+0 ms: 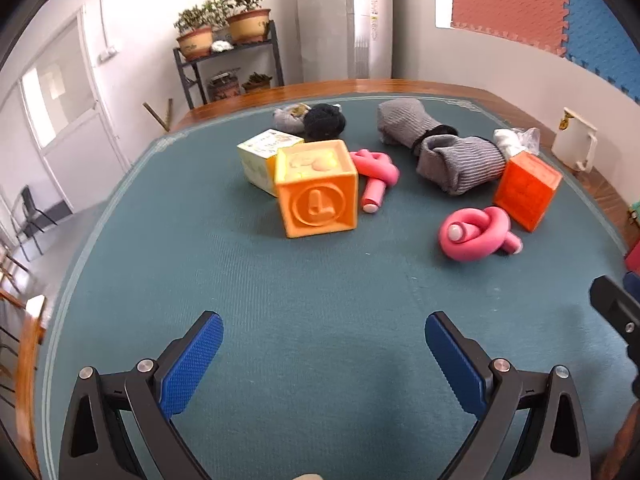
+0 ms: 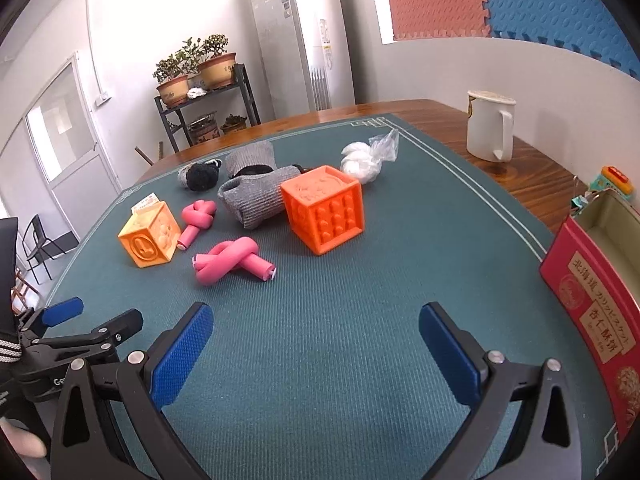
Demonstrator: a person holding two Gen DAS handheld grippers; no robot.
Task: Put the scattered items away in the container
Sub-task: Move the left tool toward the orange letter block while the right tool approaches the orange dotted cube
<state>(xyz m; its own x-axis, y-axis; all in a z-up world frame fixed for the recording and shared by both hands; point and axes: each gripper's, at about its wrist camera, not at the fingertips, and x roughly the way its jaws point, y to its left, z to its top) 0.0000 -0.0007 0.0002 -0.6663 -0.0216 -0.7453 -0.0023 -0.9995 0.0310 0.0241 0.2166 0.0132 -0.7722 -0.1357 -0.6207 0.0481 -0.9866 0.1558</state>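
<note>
Both tools are hovering low over the near edge of the worktop, the left tool and the right tool each spread wide and gripping nothing. The scattered items are sitting in a loose cluster around the middle and toward the far edge: a light orange block, a darker orange block, two knotted pink foam rollers, grey socks, a dark sock ball and a small white bag. The red tin, open-topped, is standing at the worktop's right edge, close to the right tool.

The blocks look hollow, light and slightly yielding, so squeezing two opposite flat faces should be holding well. The rollers appear soft and springy; pinching across the knot seems safest. The socks are limp and probably need a deep bite into the bundle.

Open mat is lying between the tools and the cluster, and between the cluster and the tin. The white jug is standing near the far right corner, well apart from that path.
</note>
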